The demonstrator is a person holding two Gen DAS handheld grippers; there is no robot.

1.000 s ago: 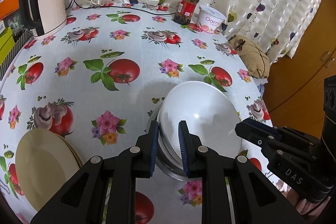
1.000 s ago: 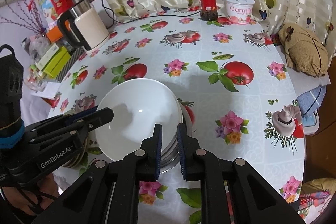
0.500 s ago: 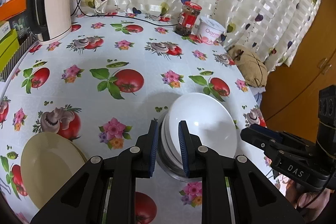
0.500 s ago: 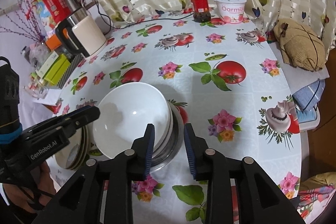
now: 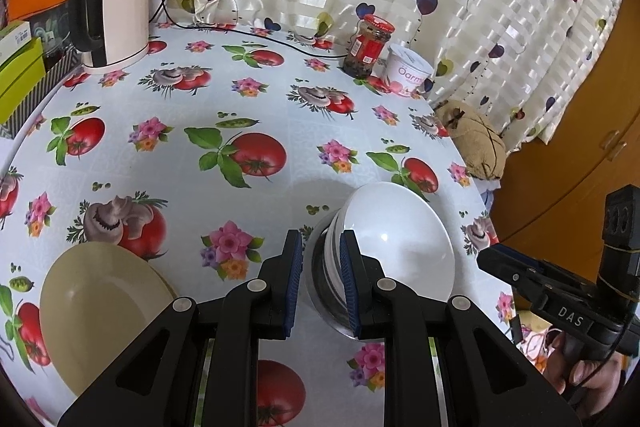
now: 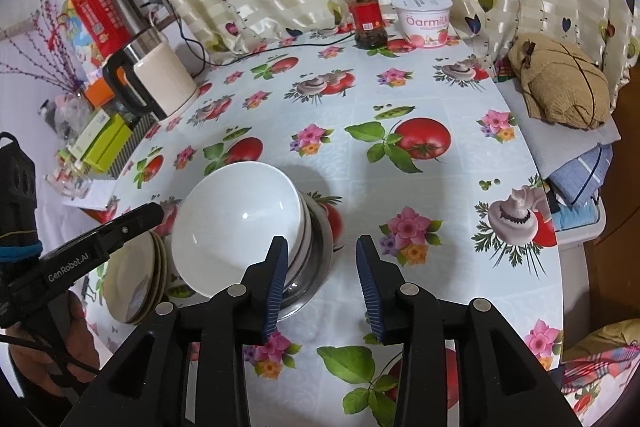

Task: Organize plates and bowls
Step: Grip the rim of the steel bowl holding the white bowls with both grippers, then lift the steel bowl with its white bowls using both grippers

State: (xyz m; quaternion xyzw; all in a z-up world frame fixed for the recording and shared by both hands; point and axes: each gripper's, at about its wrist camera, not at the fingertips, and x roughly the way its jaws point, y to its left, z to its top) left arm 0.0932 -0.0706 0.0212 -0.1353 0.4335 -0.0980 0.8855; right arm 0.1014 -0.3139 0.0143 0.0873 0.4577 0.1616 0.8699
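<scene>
A white bowl [image 5: 396,239] [image 6: 240,223] tops a stack of bowls nested in a metal bowl [image 6: 316,267] on the flowered table [image 5: 160,167]. Beige plates [image 5: 100,307] [image 6: 132,275] are stacked to the left of it. My left gripper [image 5: 320,267] [image 6: 156,211] hovers just short of the stack's left side, shut down to a narrow gap with nothing in it. My right gripper [image 6: 320,247] [image 5: 486,259] is near the stack's right side. Its jaws are opening, and only the metal bowl's edge shows behind the gap, untouched.
A kettle [image 5: 112,3] with its cable stands at the back left. A red-lidded jar [image 5: 368,47] and a yoghurt tub [image 5: 408,71] stand at the back by the curtain. A brown bag [image 5: 476,139] lies off the table's right edge, and boxes [image 6: 104,143] off its left.
My right gripper's jaws have gone from shut to apart. Both grippers have drawn back from the bowl stack, which now looks smaller and has stayed on the table.
</scene>
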